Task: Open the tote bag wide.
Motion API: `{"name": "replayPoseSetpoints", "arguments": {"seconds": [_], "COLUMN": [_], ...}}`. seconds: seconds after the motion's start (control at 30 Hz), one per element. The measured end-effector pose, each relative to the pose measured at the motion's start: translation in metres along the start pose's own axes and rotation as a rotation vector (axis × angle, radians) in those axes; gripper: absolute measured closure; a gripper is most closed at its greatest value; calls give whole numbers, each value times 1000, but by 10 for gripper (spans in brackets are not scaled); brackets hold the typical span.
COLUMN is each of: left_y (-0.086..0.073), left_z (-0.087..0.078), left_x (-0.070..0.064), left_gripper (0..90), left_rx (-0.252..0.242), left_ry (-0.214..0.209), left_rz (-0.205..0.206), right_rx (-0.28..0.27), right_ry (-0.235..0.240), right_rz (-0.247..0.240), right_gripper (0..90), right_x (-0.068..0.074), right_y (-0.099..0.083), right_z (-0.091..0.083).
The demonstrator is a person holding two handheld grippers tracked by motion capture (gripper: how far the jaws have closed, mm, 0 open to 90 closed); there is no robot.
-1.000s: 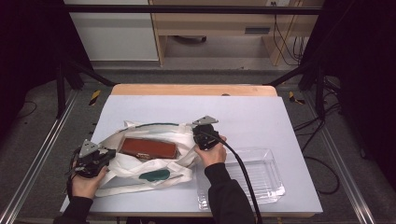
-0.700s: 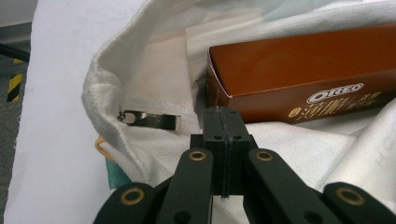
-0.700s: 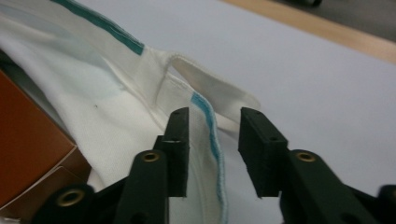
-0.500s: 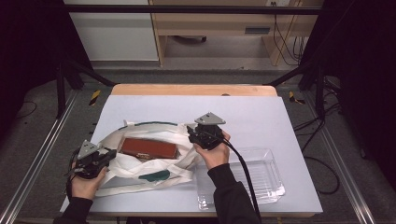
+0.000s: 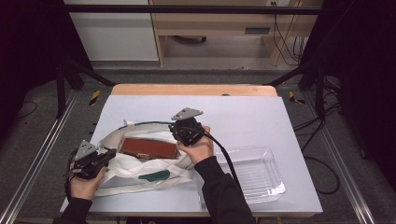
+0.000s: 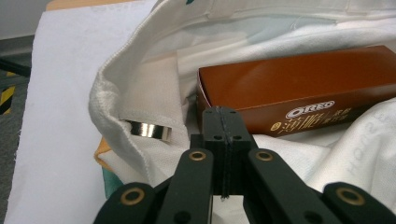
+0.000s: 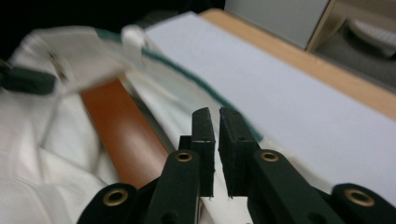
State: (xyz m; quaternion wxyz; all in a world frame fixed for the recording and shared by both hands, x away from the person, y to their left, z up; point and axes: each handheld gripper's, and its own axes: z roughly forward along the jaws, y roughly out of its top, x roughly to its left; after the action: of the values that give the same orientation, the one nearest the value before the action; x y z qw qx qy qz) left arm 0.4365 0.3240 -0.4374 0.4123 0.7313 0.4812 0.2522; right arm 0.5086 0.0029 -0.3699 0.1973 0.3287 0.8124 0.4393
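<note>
Scene: a white cloth tote bag [image 5: 140, 163] with green trim lies open on the pale table [image 5: 243, 116], a clear plastic tray [image 5: 254, 175] just beside it at the person's right.
Object: a long brown cardboard biscuit box [image 5: 148, 147] rests flat inside the bag's mouth, cloth folded around it on all sides.
Left gripper [image 5: 108, 154]: at the bag's near left edge, jaws pressed together; in the left gripper view [image 6: 223, 135] they appear to pinch a fold of the white cloth, though the fabric between them is hard to make out.
Right gripper [image 5: 177, 127]: raised at the box's right end, over the far rim of the bag; in the right gripper view [image 7: 214, 135] a narrow gap shows between its jaws, and nothing is held.
Step in hand: likely holding the bag open while the box sits inside.
Next move: the right gripper would need to come down squarely on the box's end or the bag's rim, with the left one holding the cloth taut.
</note>
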Motion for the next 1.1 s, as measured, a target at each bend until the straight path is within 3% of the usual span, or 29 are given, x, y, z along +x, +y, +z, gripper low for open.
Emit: {"name": "replayPoseSetpoints", "arguments": {"seconds": [0.13, 0.3, 0.47, 0.57, 0.67, 0.77, 0.87, 0.97, 1.1], "left_y": [0, 0, -1, -2, -2, -2, -2, -1, 1], "left_z": [0, 1, 4, 7, 7, 7, 6, 3, -6], "left_x": [0, 0, -1, -2, -2, -2, -2, -2, -1], "left_gripper": [900, 900, 900, 900, 900, 900, 900, 894, 836], "left_rx": [-2, 4, 21, 38, 38, 41, 34, 12, -34], "left_ry": [-2, -3, -4, -2, -3, -6, -6, -8, -5], "left_rz": [-1, 1, 8, 15, 17, 14, 14, 2, -20], "right_rx": [96, 171, 193, 232, 284, 318, 295, 204, 90], "right_ry": [-11, 34, 67, 24, -61, -94, -98, -70, -22], "right_rz": [-12, 0, -12, 0, 22, 27, 6, 45, 43], "right_gripper": [854, 900, 900, 900, 900, 900, 900, 830, 705], "right_x": [-4, -7, -4, -4, -8, -8, -6, -7, -6], "right_y": [-20, -31, -33, -36, -39, -38, -38, -38, -29], "right_z": [25, 36, 40, 44, 49, 51, 50, 41, 21]}}
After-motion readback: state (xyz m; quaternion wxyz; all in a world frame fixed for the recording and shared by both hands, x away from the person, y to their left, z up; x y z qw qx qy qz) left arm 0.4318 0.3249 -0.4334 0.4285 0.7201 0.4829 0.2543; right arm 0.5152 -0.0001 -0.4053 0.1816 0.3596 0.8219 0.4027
